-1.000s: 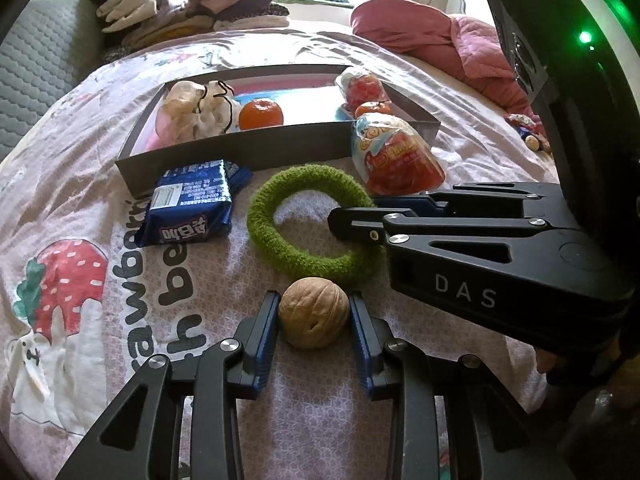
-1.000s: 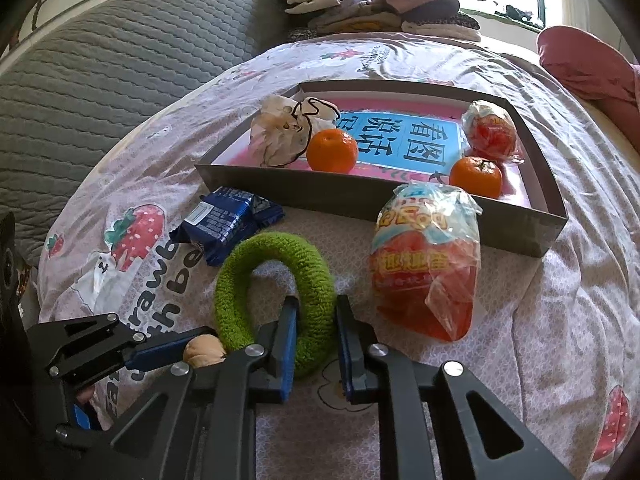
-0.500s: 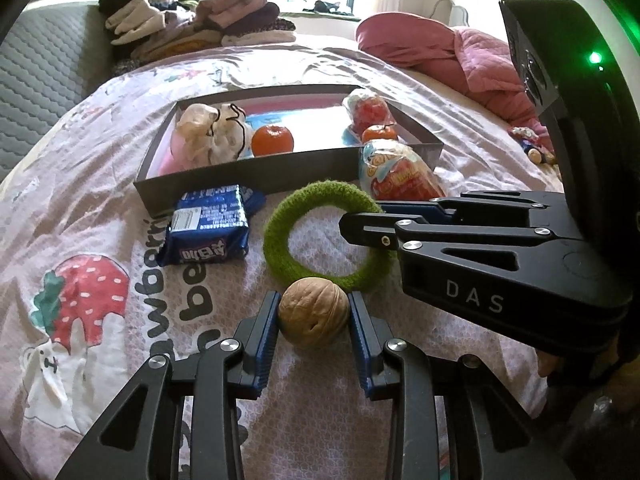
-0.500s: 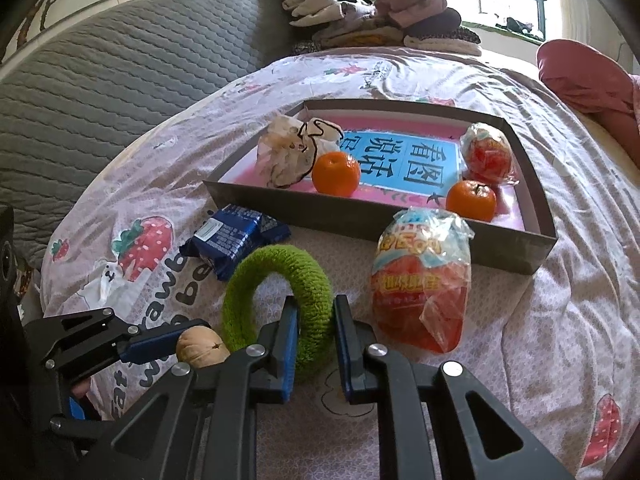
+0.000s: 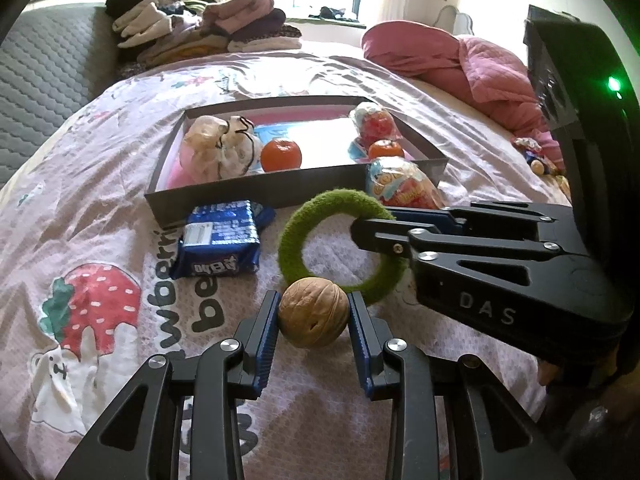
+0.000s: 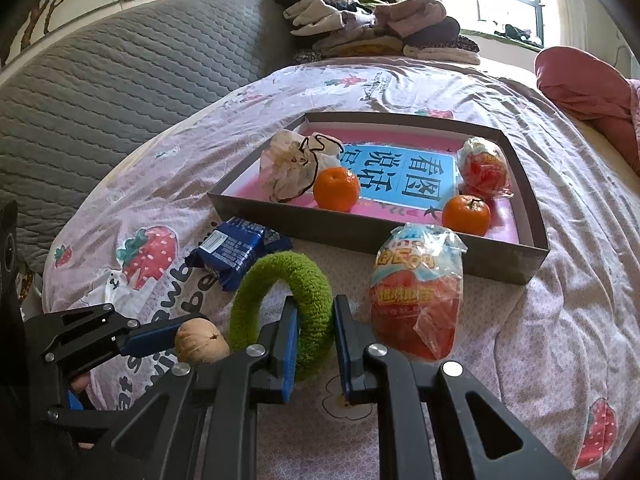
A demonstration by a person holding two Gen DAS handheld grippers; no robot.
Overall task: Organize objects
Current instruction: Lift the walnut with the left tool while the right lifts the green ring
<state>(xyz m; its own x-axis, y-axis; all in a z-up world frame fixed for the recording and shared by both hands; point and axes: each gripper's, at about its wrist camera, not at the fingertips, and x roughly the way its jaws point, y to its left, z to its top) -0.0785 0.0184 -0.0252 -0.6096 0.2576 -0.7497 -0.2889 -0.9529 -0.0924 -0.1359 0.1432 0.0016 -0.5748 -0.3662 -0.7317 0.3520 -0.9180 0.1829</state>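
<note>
A strawberry-print bed (image 6: pixel 560 320) is spread with loose items, and a grey tray (image 6: pixel 400 240) has been set mid-bed as the collecting point, oranges and bagged snacks already inside. A green ring (image 6: pixel 296 280) is pinched through its band by the right hand-held gripper (image 6: pixel 314 344), jaws nearly closed, presumably for lifting trayward. A walnut (image 5: pixel 313 312) is clamped between the partly open pads of the left hand-held gripper (image 5: pixel 313 334), just beside the ring.

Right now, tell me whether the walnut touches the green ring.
Cannot tell: in both wrist views the walnut overlaps the green ring, with no plain gap or contact.
</note>
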